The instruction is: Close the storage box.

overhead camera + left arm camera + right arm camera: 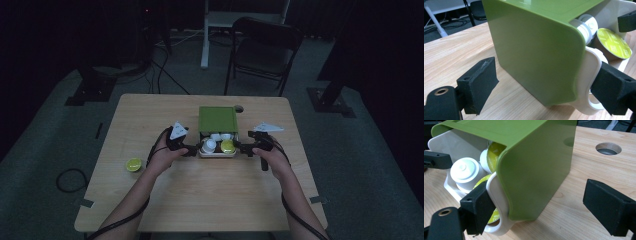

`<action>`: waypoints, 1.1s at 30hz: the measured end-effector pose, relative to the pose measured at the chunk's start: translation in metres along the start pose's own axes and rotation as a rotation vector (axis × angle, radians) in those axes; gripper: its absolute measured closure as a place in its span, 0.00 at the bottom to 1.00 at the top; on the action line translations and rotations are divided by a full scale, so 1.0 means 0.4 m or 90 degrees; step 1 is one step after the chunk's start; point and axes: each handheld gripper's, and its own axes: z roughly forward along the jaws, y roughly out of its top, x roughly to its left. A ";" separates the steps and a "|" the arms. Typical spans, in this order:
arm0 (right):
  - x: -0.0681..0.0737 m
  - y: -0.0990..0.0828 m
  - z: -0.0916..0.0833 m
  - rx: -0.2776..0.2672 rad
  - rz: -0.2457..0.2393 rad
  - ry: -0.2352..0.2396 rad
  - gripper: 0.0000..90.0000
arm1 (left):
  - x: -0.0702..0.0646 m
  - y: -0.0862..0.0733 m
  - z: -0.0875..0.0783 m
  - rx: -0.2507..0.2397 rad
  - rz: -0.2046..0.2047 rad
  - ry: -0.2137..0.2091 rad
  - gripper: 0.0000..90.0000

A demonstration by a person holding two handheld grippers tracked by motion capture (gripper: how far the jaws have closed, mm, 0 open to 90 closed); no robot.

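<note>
High view first, reading from the left: a lone lime-lidded capsule (133, 164) sits well apart on the pale wooden table (165, 200). Next comes my left claw (192, 149), at the left side of the box (218, 121), a glossy green sleeve with rounded corners around a white inner drawer (218, 153) pulled partly out toward me. My right claw (244, 148) is at the drawer's right side.

Left gripper view shows my left claw (544, 87) spread, pinching nothing: one matte black foam-like pad (477, 83) stands clear on bare wood, the other presses against the drawer's white looped handle tab (590, 82). Right gripper view shows my right claw (541, 210) spread too, one pad against the matching white tab (497, 207), the other well clear of the sleeve.

The step in hand looks like sliding the drawer out of the sleeve. To do it well, I judge both pads should push their tabs evenly and level, so the drawer runs straight and doesn't jam. The smooth sleeve may slide along on the wood, so a slow pull suits.

Inside, round capsules (465, 173) in white ribbed plastic and yellow-green foil tops (614, 42) lie loose, tipped against each other.
</note>
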 end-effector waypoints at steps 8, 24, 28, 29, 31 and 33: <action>-0.004 0.007 0.010 0.000 -0.002 -0.011 0.14 | 0.005 0.006 0.010 0.006 0.015 0.011 0.14; -0.009 0.004 0.024 -0.006 0.020 -0.020 0.14 | 0.007 0.011 0.023 0.020 0.006 0.029 0.14; -0.010 0.003 0.025 -0.007 0.025 -0.019 0.14 | 0.007 0.011 0.023 0.018 0.014 0.031 0.14; -0.010 0.003 0.026 -0.007 0.025 -0.018 0.14 | 0.007 0.011 0.023 0.018 0.014 0.031 0.14; -0.009 0.004 0.027 -0.005 0.024 -0.020 0.14 | 0.006 0.012 0.024 0.018 0.015 0.033 0.14; -0.009 0.004 0.028 -0.005 0.022 -0.022 0.14 | 0.007 0.012 0.024 0.018 0.016 0.033 0.14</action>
